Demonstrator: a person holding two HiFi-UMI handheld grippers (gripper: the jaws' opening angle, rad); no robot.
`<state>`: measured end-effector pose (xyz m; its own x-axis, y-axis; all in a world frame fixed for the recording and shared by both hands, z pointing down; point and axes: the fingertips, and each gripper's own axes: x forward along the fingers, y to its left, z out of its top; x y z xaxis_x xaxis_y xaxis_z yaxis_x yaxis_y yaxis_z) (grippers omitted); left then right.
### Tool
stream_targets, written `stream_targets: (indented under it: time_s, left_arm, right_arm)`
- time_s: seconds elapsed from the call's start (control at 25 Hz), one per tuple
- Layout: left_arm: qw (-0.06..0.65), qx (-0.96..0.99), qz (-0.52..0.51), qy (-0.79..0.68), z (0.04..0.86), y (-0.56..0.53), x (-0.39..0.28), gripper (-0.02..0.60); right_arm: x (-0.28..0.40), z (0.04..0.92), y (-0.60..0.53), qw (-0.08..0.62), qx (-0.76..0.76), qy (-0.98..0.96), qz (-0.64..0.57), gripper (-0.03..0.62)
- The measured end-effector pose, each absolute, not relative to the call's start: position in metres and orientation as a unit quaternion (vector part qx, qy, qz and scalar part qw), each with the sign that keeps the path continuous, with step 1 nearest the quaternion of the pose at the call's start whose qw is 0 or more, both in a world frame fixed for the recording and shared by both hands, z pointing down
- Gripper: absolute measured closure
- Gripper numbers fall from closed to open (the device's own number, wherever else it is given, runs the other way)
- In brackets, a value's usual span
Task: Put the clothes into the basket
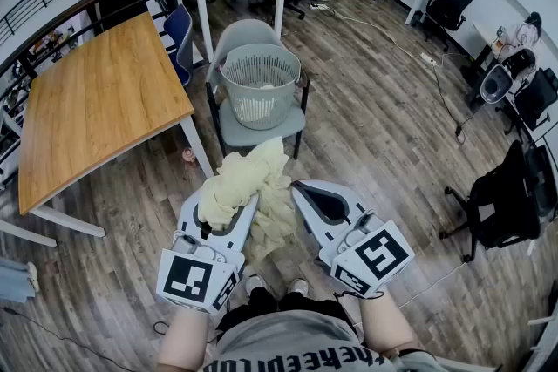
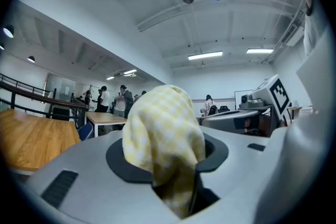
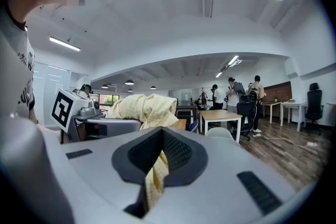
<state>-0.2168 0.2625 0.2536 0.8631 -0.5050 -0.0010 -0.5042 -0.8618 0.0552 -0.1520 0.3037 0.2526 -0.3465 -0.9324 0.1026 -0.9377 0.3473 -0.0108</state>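
My left gripper (image 1: 225, 209) pinches a thick bunch of the yellow cloth (image 1: 251, 177); my right gripper (image 1: 316, 198) clamps a thin strip of it, on the near side of the basket (image 1: 237, 72).

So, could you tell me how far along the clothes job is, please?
Done: the basket already holds pale fabric. In hand: a yellow cloth, pinched by both the left gripper and right gripper, short of the basket. Left: getting it in.

The yellow cloth (image 1: 248, 187) hid the left claw's (image 1: 225, 218) tips from above; the wooden table (image 1: 96, 109) ran off the left edge.
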Motion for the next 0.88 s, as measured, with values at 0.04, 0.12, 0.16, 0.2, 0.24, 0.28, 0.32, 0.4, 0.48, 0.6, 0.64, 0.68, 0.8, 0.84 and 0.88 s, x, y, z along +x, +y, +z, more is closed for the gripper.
stream_targets:
  time_s: [0.04,0.12,0.16,0.2,0.24,0.28,0.32,0.4,0.48,0.6,0.64,0.68,0.8,0.84,0.88]
  left_arm:
    - [0.028,0.964,-0.007,-0.263,0.2547,0.2618,-0.2169,0.402]
    - [0.029,0.964,-0.007,-0.265,0.2566,0.261,-0.217,0.401]
    - [0.03,0.964,-0.006,-0.265,0.2574,0.2607,-0.2169,0.402]
    - [0.03,0.964,-0.006,-0.265,0.258,0.2605,-0.2168,0.401]
    - [0.03,0.964,-0.005,-0.265,0.2586,0.2601,-0.2167,0.402]
    - [0.03,0.964,-0.004,-0.266,0.2592,0.2597,-0.2166,0.402]
    - [0.03,0.963,-0.003,-0.267,0.2596,0.2595,-0.2166,0.4]
    - [0.031,0.963,-0.002,-0.268,0.2599,0.2595,-0.2168,0.402]
    - [0.031,0.963,-0.001,-0.268,0.2594,0.2598,-0.217,0.402]
    - [0.029,0.963,0.0,-0.267,0.2591,0.2598,-0.217,0.402]
    - [0.028,0.964,0.0,-0.266,0.2594,0.2596,-0.2171,0.402]
    - [0.028,0.964,0.001,-0.265,0.2599,0.2593,-0.2175,0.4]
    - [0.027,0.966,0.002,-0.259,0.2619,0.2576,-0.2192,0.4]
    - [0.026,0.966,0.001,-0.256,0.2624,0.2567,-0.2198,0.4]
    - [0.025,0.967,0.0,-0.254,0.2629,0.2555,-0.2203,0.401]
  right_arm:
    - [-0.1522,0.2532,0.3033,0.039,0.57,-0.82,0.034,0.585]
    - [-0.1523,0.2547,0.3028,0.039,0.569,-0.821,0.034,0.585]
    - [-0.1522,0.2554,0.3027,0.039,0.57,-0.82,0.033,0.585]
    - [-0.1519,0.256,0.3026,0.04,0.57,-0.82,0.033,0.585]
    - [-0.1517,0.2565,0.3024,0.04,0.57,-0.82,0.033,0.585]
    - [-0.1515,0.257,0.3022,0.04,0.57,-0.82,0.034,0.585]
    - [-0.1513,0.2575,0.302,0.04,0.57,-0.82,0.034,0.585]
    - [-0.151,0.2581,0.302,0.04,0.57,-0.82,0.036,0.585]
    - [-0.151,0.2582,0.3022,0.041,0.57,-0.82,0.036,0.585]
    - [-0.1505,0.2591,0.3019,0.042,0.572,-0.819,0.036,0.585]
    - [-0.1505,0.2596,0.3017,0.04,0.572,-0.819,0.037,0.585]
    - [-0.1507,0.2601,0.3014,0.038,0.572,-0.818,0.04,0.585]
    - [-0.1526,0.2619,0.3002,0.028,0.576,-0.816,0.049,0.585]
    - [-0.1539,0.2625,0.2999,0.026,0.577,-0.814,0.05,0.585]
    - [-0.1559,0.2631,0.2997,0.026,0.579,-0.814,0.05,0.585]
